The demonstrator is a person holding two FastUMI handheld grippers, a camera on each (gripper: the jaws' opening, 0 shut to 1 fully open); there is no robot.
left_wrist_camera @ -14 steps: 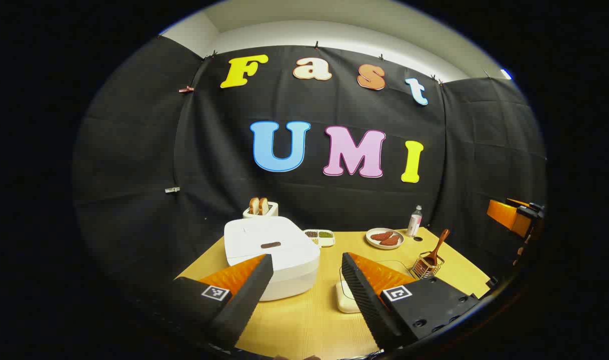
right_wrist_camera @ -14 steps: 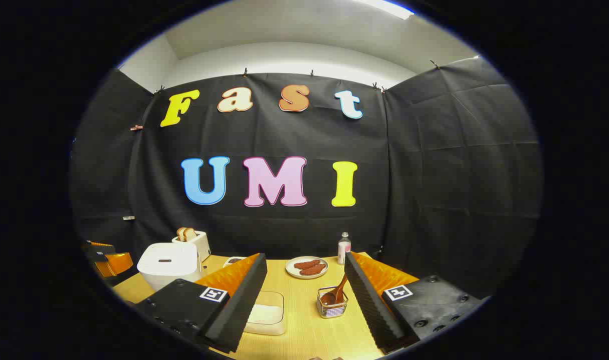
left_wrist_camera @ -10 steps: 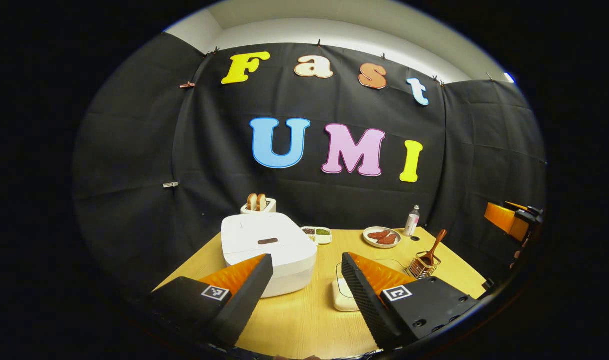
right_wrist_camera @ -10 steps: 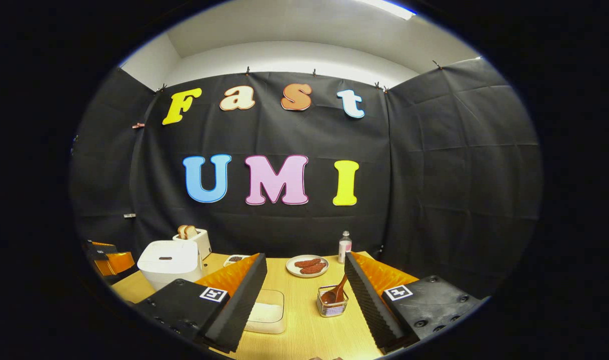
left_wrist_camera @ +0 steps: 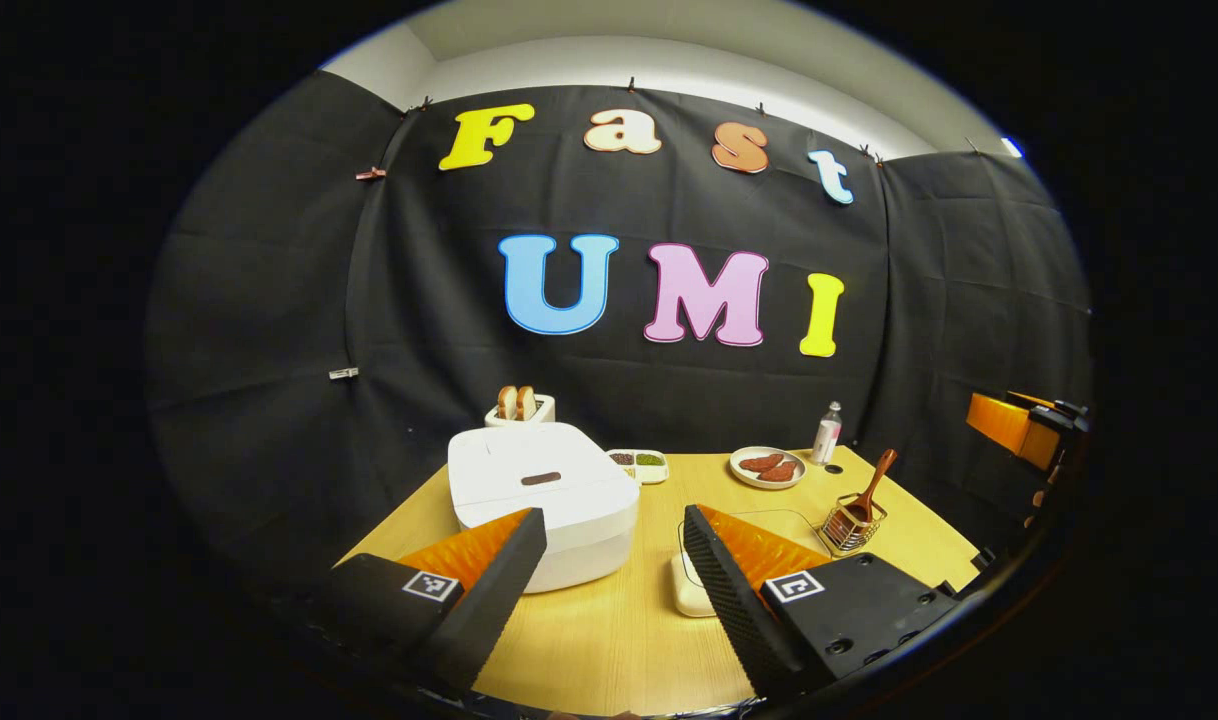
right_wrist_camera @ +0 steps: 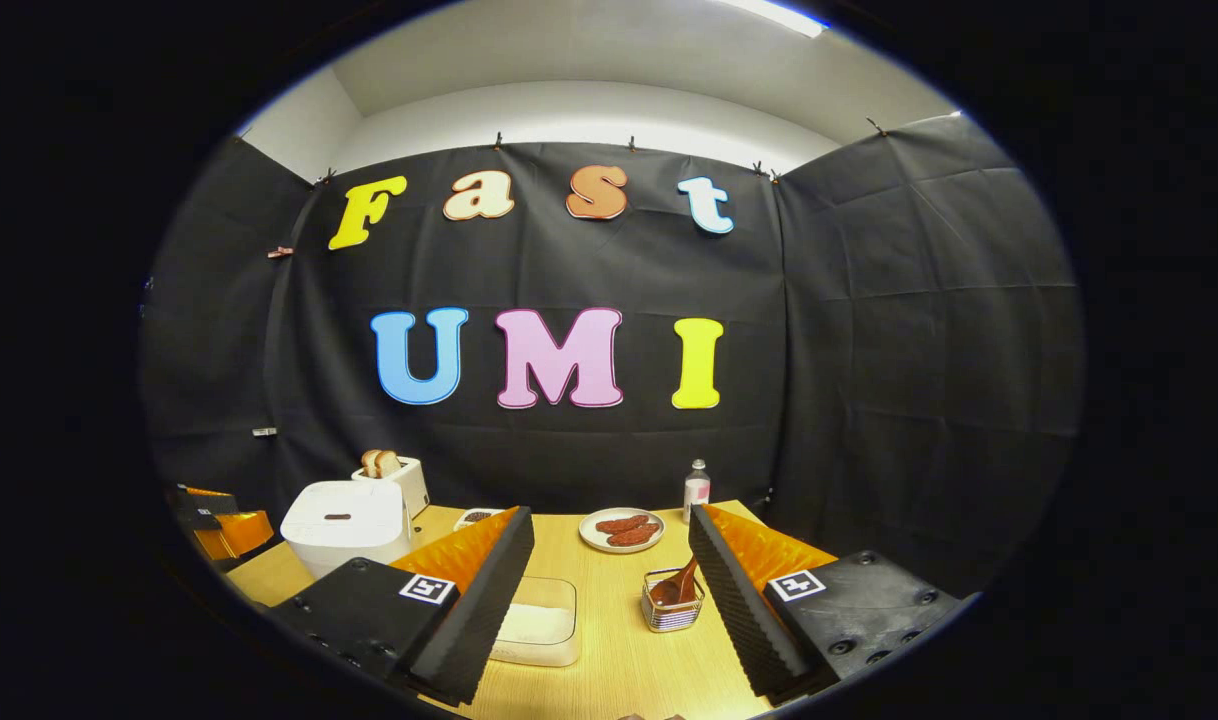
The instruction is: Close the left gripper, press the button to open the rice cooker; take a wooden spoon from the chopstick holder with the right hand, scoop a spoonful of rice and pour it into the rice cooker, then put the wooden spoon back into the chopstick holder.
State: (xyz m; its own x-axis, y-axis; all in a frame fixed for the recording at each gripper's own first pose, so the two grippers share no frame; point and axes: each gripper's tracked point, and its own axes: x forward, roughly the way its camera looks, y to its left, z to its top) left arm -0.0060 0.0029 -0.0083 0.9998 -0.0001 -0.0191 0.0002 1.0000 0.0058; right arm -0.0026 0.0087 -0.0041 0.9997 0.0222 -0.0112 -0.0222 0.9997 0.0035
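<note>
The table [left_wrist_camera: 609, 640] is pale wood with a fine straight grain, matt. The cooker [left_wrist_camera: 541, 500] looks like smooth white plastic with a soft sheen. The holder [right_wrist_camera: 672, 614] is shiny metal wire; the spoon [left_wrist_camera: 866, 495] in it is reddish-brown wood. The rice box [right_wrist_camera: 539, 634] is clear, glossy plastic. The wall [right_wrist_camera: 899, 350] is creased matt cloth

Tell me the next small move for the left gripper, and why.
Probably shut the left gripper first: its fingers stand wide apart, and the rice cooker lies just ahead with its lid down, the dark button on top untouched. Shut fingers could then press it.
</note>
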